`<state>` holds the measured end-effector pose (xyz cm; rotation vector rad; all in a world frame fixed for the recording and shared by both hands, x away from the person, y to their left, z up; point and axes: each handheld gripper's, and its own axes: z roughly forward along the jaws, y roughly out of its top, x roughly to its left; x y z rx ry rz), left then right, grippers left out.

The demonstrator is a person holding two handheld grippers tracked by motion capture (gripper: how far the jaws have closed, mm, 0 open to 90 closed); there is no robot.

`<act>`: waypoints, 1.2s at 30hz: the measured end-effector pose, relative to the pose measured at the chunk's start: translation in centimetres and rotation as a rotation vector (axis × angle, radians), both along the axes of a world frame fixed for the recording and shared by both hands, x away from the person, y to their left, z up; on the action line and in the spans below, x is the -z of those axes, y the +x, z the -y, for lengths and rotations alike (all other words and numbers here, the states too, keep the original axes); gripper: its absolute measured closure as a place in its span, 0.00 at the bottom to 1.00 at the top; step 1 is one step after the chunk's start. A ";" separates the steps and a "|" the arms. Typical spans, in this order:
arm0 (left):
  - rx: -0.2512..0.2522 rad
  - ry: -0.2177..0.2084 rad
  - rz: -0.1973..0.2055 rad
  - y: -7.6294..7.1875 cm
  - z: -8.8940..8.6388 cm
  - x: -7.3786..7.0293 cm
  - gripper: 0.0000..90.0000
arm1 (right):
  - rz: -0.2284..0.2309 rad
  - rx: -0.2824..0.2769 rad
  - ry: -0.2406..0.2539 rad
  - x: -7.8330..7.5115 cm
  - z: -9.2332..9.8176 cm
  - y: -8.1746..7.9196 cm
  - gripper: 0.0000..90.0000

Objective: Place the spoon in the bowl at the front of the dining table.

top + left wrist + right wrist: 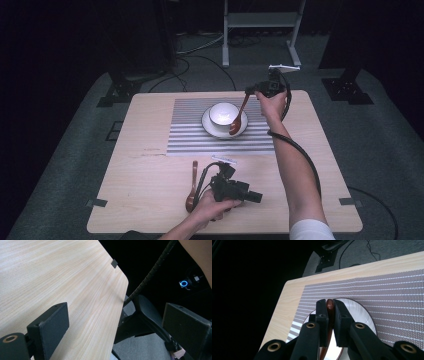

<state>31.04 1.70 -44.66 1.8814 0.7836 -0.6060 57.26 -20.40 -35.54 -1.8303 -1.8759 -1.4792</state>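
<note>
Nearest, left gripper (239, 189) rests wide open and empty on the tabletop (150, 200) beside a second brown spoon (192, 186); right gripper (256, 90) clamps one brown spoon (238, 116) over the saucer (210, 127), placement seemingly unfinished

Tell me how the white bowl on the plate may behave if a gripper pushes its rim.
The bowl looks glossy, so it is probably hard, smooth and breakable. It sits loose on a plate, so it would likely slide. It looks wide and low, so tipping seems unlikely.

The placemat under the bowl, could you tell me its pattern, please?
Grey with thin white stripes; clearest in the right gripper view.
</note>
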 end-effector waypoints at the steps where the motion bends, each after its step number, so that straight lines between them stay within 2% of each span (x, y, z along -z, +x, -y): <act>1: 0.003 0.001 0.003 0.0 0.0 0.0 0.07 | 0.004 0.007 -0.004 -0.1 -0.1 0.1 0.92; 9: 0.001 -0.001 0.001 0.1 -0.1 0.0 0.07 | 0.037 0.077 -0.003 -0.5 -0.3 0.3 0.92; 12: 0.000 -0.003 0.002 0.1 -0.1 -0.1 0.07 | 0.042 0.090 0.015 -0.6 -0.4 0.5 0.92; 17: 0.000 -0.005 0.003 0.1 -0.2 -0.1 0.07 | 0.053 0.116 0.018 -0.6 -0.6 0.5 0.92; 27: 0.002 -0.007 0.004 0.1 -0.2 -0.2 0.07 | 0.069 0.141 0.020 -0.4 -1.2 0.6 0.92; 32: 0.000 -0.009 0.004 0.1 -0.2 -0.2 0.07 | 0.066 0.160 0.035 -0.1 -0.9 0.7 0.92; 36: 0.002 -0.009 0.004 0.1 -0.2 -0.2 0.07 | 0.069 0.169 0.027 0.0 -0.8 0.7 0.92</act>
